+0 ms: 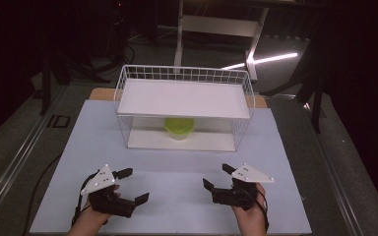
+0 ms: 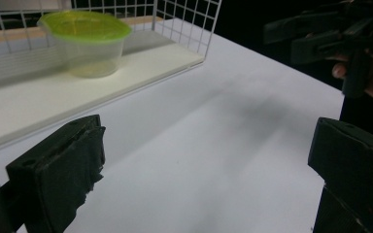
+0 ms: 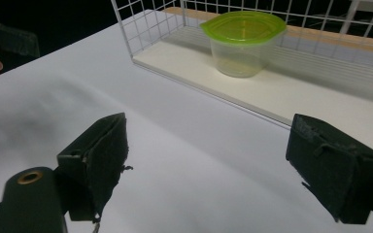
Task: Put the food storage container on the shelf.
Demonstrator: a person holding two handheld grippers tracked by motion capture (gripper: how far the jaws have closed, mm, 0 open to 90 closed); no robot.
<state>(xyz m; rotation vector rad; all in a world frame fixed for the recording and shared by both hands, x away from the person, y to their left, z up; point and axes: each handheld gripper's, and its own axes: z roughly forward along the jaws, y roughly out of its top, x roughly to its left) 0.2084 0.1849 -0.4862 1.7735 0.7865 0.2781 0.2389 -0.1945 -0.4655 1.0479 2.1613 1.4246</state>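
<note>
The plastic cup point(image 1: 179, 128) with the green lid point(image 3: 243, 23) stands upright on the lower shelf point(image 1: 182, 139) of the white wire rack point(image 1: 184, 105), about in the middle, under the upper shelf point(image 1: 184, 98). Both grippers rest well apart from it, near the front edge of the white table point(image 1: 177, 169). The left gripper point(image 1: 127, 186) has its jaws wide open and holds nothing; the right gripper point(image 1: 217, 177) is the same, wide and empty. I think the danger is the low space between the two shelves: a gripper coming in too high could hit the upper shelf or the wires. The cup also looks light, so a push from one jaw could slide it back or tip it
</note>
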